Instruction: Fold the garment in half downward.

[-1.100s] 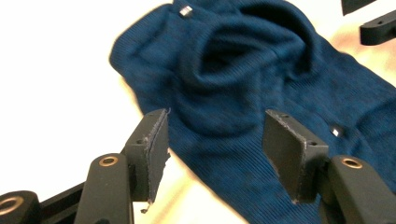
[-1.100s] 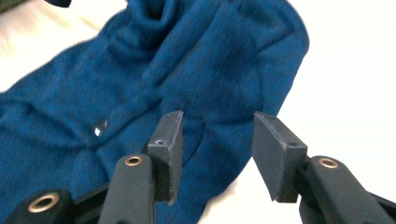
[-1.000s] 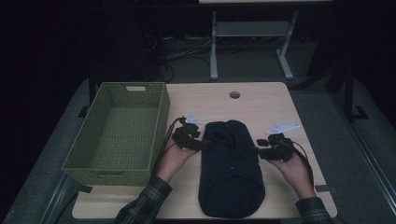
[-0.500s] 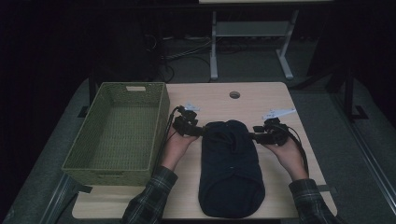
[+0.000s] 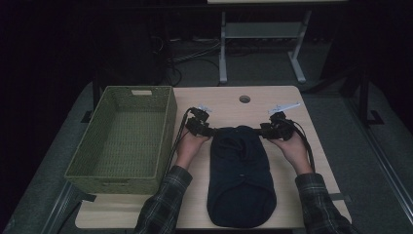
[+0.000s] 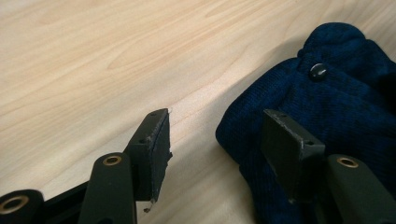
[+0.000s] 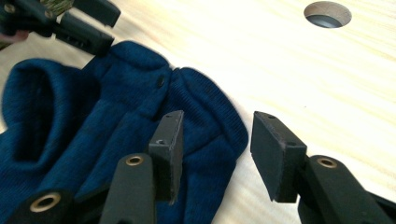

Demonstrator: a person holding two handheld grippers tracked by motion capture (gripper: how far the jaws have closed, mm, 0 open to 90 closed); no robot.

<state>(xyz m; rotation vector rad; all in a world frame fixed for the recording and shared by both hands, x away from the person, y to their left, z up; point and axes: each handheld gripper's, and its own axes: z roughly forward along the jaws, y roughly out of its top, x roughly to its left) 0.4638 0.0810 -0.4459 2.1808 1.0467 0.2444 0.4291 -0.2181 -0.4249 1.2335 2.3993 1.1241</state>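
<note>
Over the last second both hands have travelled from the sides of the dark blue knitted garment (image 5: 239,175) to its far corners. The left tongs (image 5: 210,130) have been closing a little, one jaw over bare wood and one over the fabric edge, gripping nothing. The right tongs (image 5: 264,130) likewise stand open astride the opposite corner, pads clear of the knit. The likely step is a two-corner pinch. The garment lies folded lengthwise on the bench (image 5: 224,102), beside the green woven basket (image 5: 168,126); a small dark button (image 6: 318,70) shows near its far edge.

Wooden table (image 5: 224,105) with basket (image 5: 124,136), navy garment (image 5: 241,175)
</note>
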